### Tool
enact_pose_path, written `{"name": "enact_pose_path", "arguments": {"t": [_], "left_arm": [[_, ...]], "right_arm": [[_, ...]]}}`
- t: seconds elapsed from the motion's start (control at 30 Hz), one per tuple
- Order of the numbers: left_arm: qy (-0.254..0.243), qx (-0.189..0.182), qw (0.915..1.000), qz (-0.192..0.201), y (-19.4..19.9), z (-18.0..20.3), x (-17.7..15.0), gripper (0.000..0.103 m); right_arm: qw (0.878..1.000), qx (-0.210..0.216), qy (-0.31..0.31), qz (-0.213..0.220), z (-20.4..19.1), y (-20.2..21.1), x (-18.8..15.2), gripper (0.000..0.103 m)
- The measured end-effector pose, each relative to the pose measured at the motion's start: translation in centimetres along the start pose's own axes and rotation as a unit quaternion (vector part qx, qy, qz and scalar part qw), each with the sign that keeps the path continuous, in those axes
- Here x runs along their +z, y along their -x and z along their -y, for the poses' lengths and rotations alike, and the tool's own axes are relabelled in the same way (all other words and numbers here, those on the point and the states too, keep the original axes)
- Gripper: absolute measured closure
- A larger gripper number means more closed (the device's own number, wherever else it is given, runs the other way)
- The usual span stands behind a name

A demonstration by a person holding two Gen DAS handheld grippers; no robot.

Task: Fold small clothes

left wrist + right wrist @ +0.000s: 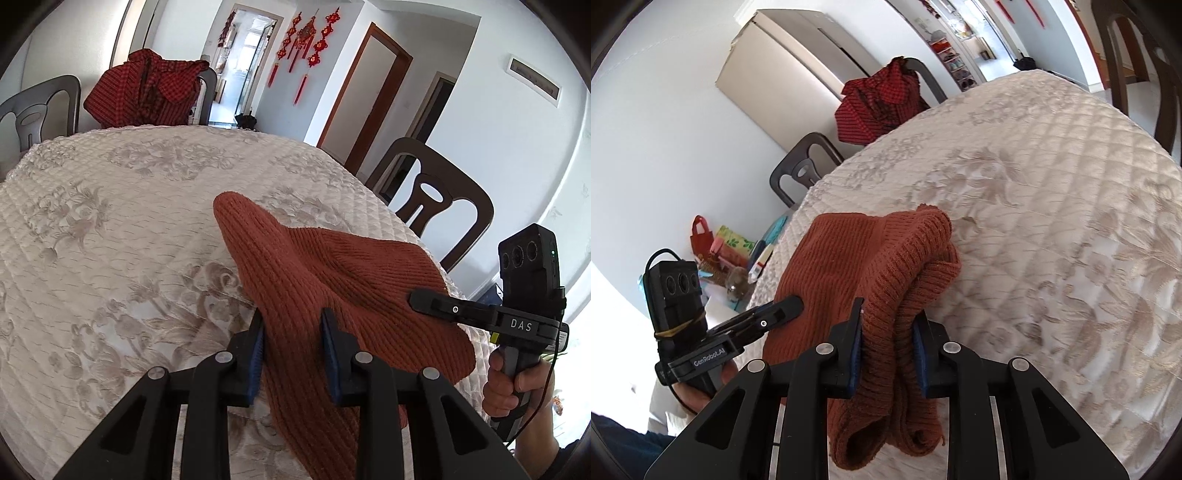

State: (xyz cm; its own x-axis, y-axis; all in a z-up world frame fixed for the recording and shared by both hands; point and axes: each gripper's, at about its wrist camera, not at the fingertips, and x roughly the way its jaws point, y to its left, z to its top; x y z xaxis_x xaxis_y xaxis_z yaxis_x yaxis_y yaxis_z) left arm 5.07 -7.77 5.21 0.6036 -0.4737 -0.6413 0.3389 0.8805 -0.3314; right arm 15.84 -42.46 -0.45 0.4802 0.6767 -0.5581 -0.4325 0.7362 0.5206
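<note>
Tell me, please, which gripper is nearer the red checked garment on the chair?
Left. The left gripper holds the rust knit toward the red checked garment; the right gripper holds it farther off.

The knit garment [332, 280] drops past the bottom edge; its shape stays hidden in folds.

Quilted floral table [110, 206], rust knit garment [332, 266] (partly lifted)

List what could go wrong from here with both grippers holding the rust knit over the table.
1. The right gripper pinches a thick bunch of the rust knit garment; layers may slip out unevenly.
2. The left gripper holds only an edge, so the far end, resting on the quilted tablecloth, may drag and crumple.
3. That dragging could ruck the cloth.
</note>
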Motion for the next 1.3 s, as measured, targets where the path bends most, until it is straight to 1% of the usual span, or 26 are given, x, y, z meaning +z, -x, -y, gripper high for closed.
{"name": "enact_pose_path", "arguments": {"t": [0.2, 0.33, 0.57, 0.73, 0.83, 1.07, 1.17, 1.2, 1.23, 1.27, 1.3], "left_arm": [[0.005, 0.023, 0.9997, 0.010, 1.0, -2.3, 0.3, 0.073], [0.014, 0.040, 0.9989, 0.020, 1.9, -4.8, 1.1, 0.073], [0.021, 0.075, 0.9960, 0.043, 4.0, -9.3, 2.3, 0.073], [0.038, 0.086, 0.9942, 0.052, 4.8, -12.5, 3.4, 0.073], [0.047, 0.088, 0.9936, 0.054, 5.0, -14.6, 4.0, 0.073], [0.054, 0.093, 0.9927, 0.056, 4.4, -17.9, 4.7, 0.073], [0.066, 0.099, 0.9920, 0.043, 3.3, -19.5, 4.1, 0.072], [0.071, 0.106, 0.9912, 0.036, 2.8, -20.1, 3.8, 0.072], [0.074, 0.111, 0.9906, 0.030, 2.5, -20.5, 3.5, 0.070], [0.081, 0.113, 0.9899, 0.027, 2.4, -21.0, 3.1, 0.065], [0.089, 0.110, 0.9894, 0.031, 2.6, -21.4, 2.8, 0.063]], "right_arm": [[1.000, 0.019, 0.016, -0.010, -1.9, -2.5, 0.9, 0.080], [0.999, 0.036, 0.025, -0.016, -3.3, -4.5, 1.5, 0.080], [0.996, 0.068, 0.047, -0.029, -6.9, -9.2, 3.0, 0.080], [0.994, 0.090, 0.054, -0.043, -9.0, -12.8, 4.1, 0.080], [0.993, 0.096, 0.052, -0.048, -9.9, -14.6, 4.6, 0.080], [0.992, 0.100, 0.050, -0.053, -11.0, -18.0, 5.7, 0.080], [0.993, 0.092, 0.050, -0.058, -10.6, -19.4, 5.9, 0.080], [0.993, 0.085, 0.043, -0.066, -10.0, -20.2, 5.8, 0.080], [0.994, 0.079, 0.036, -0.073, -9.5, -20.7, 5.9, 0.079], [0.994, 0.071, 0.028, -0.079, -8.8, -21.1, 5.8, 0.078], [0.994, 0.068, 0.018, -0.086, -8.2, -21.4, 5.8, 0.075]]}}
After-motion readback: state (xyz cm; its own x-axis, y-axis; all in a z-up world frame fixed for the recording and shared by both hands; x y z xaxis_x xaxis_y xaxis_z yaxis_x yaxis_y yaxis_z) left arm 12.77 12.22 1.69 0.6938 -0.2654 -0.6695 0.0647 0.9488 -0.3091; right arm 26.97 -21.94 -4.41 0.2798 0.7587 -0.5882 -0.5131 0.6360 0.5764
